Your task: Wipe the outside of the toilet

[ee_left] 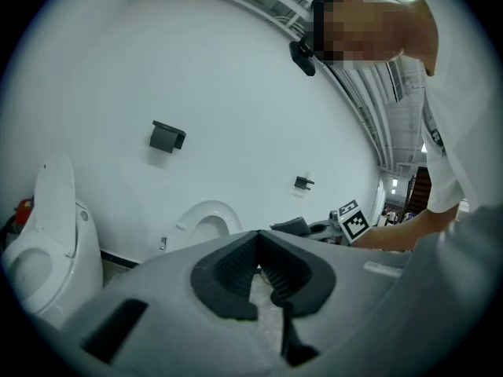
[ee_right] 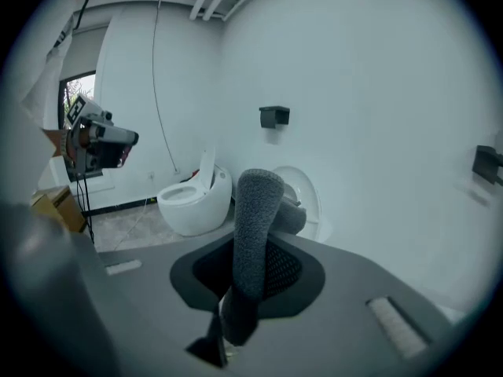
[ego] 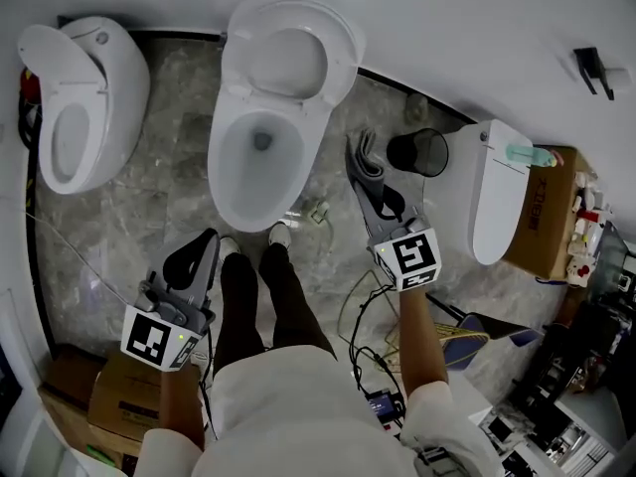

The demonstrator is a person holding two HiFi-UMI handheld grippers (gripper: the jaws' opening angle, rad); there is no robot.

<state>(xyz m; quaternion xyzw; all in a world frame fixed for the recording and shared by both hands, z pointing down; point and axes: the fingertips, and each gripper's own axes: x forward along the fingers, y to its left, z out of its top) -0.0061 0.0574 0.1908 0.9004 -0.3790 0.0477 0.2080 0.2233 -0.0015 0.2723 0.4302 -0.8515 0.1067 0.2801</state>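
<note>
The person stands facing the middle toilet [ego: 227, 177], seat and lid raised against the white wall [ego: 467, 28], feet just short of the bowl's front on the grey marbled floor [ego: 174, 182]. The right gripper [ego: 370, 175] is held to the right of the bowl, near its side but apart from it, its jaws clamped on a grey cloth [ee_right: 253, 218] that stands up between the pads in a thick rolled fold. The left gripper [ego: 202, 248] hangs low by the person's left leg, jaws brought together at the tips with nothing between them. A second toilet [ego: 84, 107] with its lid up stands to the left, a third [ego: 494, 192] with its lid down to the right. Between the middle and right toilets sits a dark round container [ego: 418, 152], possibly a small bin. Cables [ego: 363, 316] trail over the floor by the right leg.
</note>
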